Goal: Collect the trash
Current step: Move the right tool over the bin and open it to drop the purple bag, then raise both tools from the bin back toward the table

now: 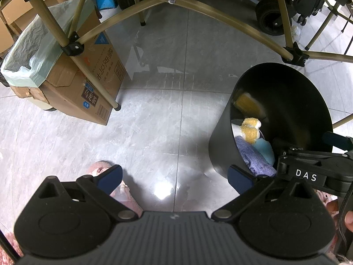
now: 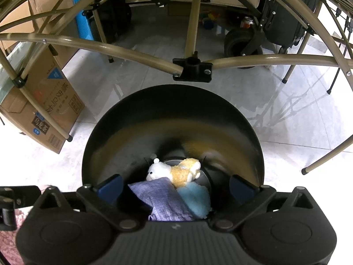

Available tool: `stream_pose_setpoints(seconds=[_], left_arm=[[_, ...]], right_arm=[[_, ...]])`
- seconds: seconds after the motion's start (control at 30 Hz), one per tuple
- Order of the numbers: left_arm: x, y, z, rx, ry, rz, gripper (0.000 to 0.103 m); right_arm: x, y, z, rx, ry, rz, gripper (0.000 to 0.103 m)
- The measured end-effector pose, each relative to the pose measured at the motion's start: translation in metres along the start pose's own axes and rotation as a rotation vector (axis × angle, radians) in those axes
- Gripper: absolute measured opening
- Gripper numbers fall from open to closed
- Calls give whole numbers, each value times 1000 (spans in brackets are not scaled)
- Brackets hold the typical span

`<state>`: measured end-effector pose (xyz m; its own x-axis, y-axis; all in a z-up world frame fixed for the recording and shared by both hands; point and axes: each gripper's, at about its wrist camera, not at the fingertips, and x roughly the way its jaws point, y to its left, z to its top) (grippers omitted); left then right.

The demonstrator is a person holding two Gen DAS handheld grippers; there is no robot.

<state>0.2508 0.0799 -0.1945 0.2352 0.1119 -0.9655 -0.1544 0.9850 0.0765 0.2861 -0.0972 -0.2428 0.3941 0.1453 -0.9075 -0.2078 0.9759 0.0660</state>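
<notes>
A black bin [image 2: 172, 114] holds a white-and-yellow plush [image 2: 174, 171], lavender cloth [image 2: 163, 201] (finely woven) and pale-blue rag [image 2: 196, 201].

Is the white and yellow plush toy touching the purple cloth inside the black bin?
Touching: the right wrist view shows the plush toy lying against the purple cloth's upper edge.

Both claws [image 1: 175, 177] [image 2: 175, 190] agape, angled steeply downward

Bright overhead glare on floor tiles [image 1: 163, 193]; fisheye edges bend; bin's [image 2: 172, 119] interior dim.
</notes>
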Motion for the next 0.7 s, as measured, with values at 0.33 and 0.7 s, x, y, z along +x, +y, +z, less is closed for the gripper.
stream_pose_setpoints(seconds=[0.33,0.7], left_arm=[[-1,-1,0,1,-1,-1,103],[-22,-6,-3,18,-82,-13,103]], right_arm=[[-2,-1,0,-4,-6,-4,103],[-19,-12,-4,22,-43,-25,103]])
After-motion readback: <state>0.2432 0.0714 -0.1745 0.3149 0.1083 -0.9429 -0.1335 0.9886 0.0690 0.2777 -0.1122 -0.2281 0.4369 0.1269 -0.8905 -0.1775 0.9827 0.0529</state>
